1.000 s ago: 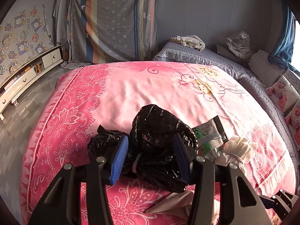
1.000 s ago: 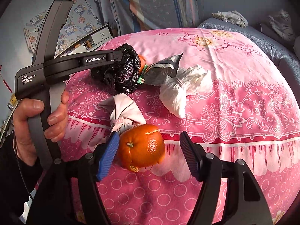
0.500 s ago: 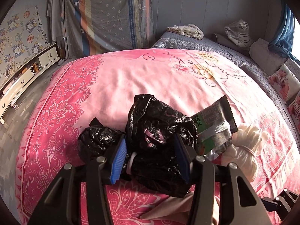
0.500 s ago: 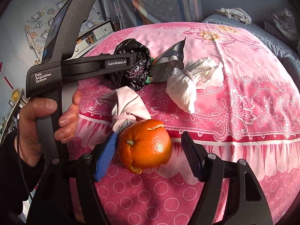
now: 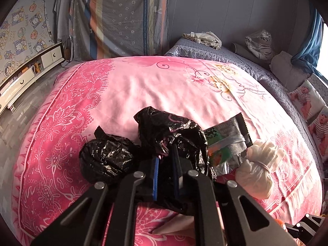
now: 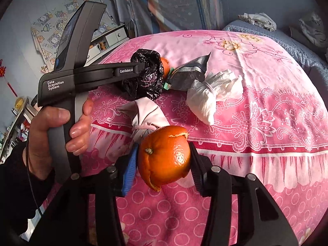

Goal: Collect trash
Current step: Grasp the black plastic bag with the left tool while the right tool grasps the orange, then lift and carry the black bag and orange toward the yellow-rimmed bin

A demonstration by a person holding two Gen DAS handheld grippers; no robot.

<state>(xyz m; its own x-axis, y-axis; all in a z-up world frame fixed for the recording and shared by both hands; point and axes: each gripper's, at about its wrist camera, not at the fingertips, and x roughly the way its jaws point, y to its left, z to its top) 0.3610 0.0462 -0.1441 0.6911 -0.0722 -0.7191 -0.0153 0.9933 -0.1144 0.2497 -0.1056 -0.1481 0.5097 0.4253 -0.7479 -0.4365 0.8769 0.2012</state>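
Note:
A crumpled black plastic bag (image 5: 170,131) lies on the pink bedspread (image 5: 143,86), and my left gripper (image 5: 165,153) is shut on its near folds. From the right wrist view that left gripper (image 6: 141,67) reaches into the same black bag (image 6: 145,80), held by a person's hand (image 6: 59,123). An orange (image 6: 164,155) with torn peel sits between the pads of my right gripper (image 6: 163,147). Its jaws are closing and both pads press on the fruit at the bed's near edge.
A second black bag wad (image 5: 106,155) lies left of the held one. A silver snack wrapper (image 5: 227,139), a white tied tissue bundle (image 5: 260,168) and a pale pink cloth bundle (image 6: 147,112) lie close by. A grey quilt with pillows lies at the far right, and drawers stand at the left.
My left gripper's jaws closed from wide apart onto the black bag. My right gripper's jaws narrowed until both pads met the orange, which had been loose between them.

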